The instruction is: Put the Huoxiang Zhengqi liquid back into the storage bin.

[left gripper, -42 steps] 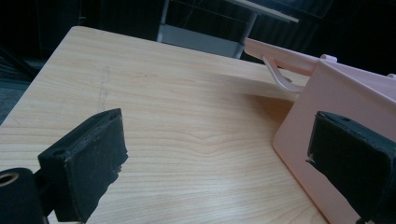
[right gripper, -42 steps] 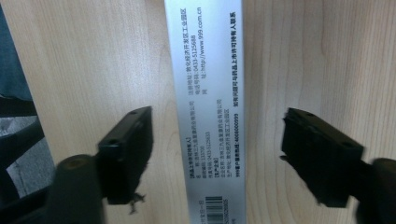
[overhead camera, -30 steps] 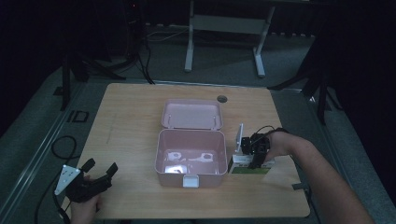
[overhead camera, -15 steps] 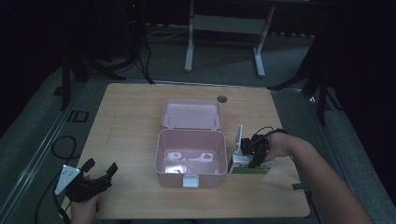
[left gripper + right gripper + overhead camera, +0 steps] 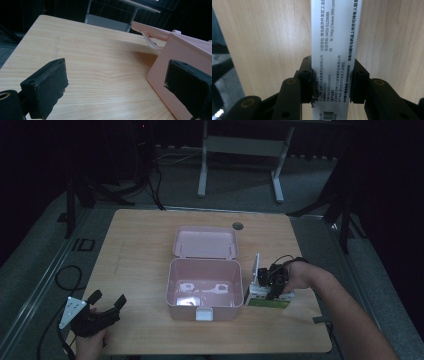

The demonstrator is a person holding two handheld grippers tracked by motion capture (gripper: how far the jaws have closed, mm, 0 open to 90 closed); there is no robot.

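My right gripper (image 5: 332,82) has its fingers clamped on the white printed cardboard medicine box (image 5: 334,50), just beside the open pink plastic case (image 5: 202,287) toward the counter's right edge. I'd lift it level. My left gripper (image 5: 102,307) idles wide open, empty.

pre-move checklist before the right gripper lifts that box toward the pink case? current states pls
1. Right gripper grip on the white printed box: ok, both jaws press its sides in the right gripper view.
2. Pink case open: ok, lid lies folded back.
3. Room inside the case: cannot tell; pale shapes on its floor, too dim to identify.
4. Box free of the case wall: ok, it sits just right of the case on the table.
5. Left gripper clear of the path: ok, open and empty at the near left corner.
6. Right gripper's cable slack: cannot tell.
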